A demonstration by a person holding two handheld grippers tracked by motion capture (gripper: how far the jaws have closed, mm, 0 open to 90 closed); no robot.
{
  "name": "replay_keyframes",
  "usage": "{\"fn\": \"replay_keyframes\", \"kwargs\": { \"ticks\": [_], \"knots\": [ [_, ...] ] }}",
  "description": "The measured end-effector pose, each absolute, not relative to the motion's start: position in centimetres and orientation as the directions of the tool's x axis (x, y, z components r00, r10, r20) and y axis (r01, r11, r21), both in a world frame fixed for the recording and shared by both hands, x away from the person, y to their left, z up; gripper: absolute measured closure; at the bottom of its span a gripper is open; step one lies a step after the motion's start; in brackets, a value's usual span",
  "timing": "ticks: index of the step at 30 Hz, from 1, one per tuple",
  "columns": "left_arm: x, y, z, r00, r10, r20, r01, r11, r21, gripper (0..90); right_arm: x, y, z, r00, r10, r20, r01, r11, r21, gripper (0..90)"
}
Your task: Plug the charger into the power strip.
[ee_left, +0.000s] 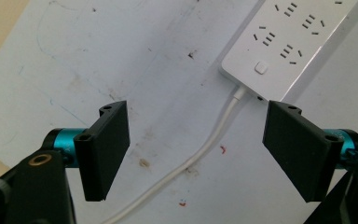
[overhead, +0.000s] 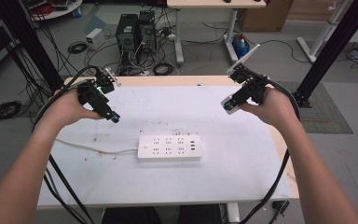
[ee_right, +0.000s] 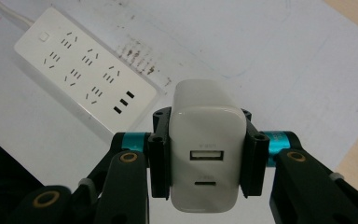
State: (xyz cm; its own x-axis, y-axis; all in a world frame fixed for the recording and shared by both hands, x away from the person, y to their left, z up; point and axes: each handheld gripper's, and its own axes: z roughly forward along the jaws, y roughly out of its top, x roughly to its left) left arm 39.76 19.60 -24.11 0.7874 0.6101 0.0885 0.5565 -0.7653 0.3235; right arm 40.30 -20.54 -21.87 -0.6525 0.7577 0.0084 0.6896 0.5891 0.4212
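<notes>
Charger first: in the right gripper view I see one white USB charger [ee_right: 205, 149] clamped between the jaws of my right gripper [ee_right: 206, 154], its two ports facing the camera, one wide and one small below it. So this gripper is closed on the charger and holds it in the air above the right part of the tabletop [overhead: 242, 158]. I cannot see its prongs.

My left gripper [ee_left: 196, 149] is wide open and holds nothing; between its jaws I see the white cable [ee_left: 205, 144] of the power strip.

A little farther lies one white power strip [overhead: 169, 148], flat near the middle of the tabletop, well apart from both grippers. I count six wall-type sockets on it in two rows, three USB slots at one end, and one square button [ee_left: 260, 67] at the cable end.

I judge the step in hand is carrying the charger toward the strip; plugging is not yet begun. The next move calls for turning the charger so its prongs point down, lining them over one free socket, and pressing straight. The open left gripper could steady the strip, as it may slide.

Beyond the tabletop, two computer towers [overhead: 136, 31] stand on the floor among many cables.
</notes>
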Motion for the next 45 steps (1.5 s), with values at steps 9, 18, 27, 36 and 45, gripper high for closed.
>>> {"fn": "replay_keyframes", "kwargs": {
  "ticks": [9,18,27,36,45],
  "knots": [
    [39.6,19.2,-24.2,0.798,0.596,0.088,0.542,-0.775,0.325,23.1,41.4,-17.8,-22.9,-0.724,0.688,-0.038,0.625,0.679,0.385,62.1],
    [39.1,19.6,-24.4,0.802,0.592,0.074,0.541,-0.773,0.331,23.1,42.2,-14.5,-24.8,-0.813,0.579,-0.065,0.53,0.781,0.331,62.1],
    [38.5,20.5,-24.5,0.798,0.597,0.078,0.545,-0.771,0.329,23.1,42.1,-10.6,-27.6,-0.9,0.43,-0.076,0.4,0.882,0.251,62.1],
    [37.7,20.7,-24.9,0.8,0.595,0.074,0.543,-0.772,0.331,23.1,41.7,-7.3,-30.9,-0.945,0.318,-0.082,0.302,0.939,0.164,62.1],
    [37.3,21.0,-25.1,0.799,0.598,0.067,0.545,-0.767,0.34,23.1,41.5,-5.1,-33.6,-0.977,0.197,-0.087,0.19,0.978,0.085,62.1]
  ]
}}
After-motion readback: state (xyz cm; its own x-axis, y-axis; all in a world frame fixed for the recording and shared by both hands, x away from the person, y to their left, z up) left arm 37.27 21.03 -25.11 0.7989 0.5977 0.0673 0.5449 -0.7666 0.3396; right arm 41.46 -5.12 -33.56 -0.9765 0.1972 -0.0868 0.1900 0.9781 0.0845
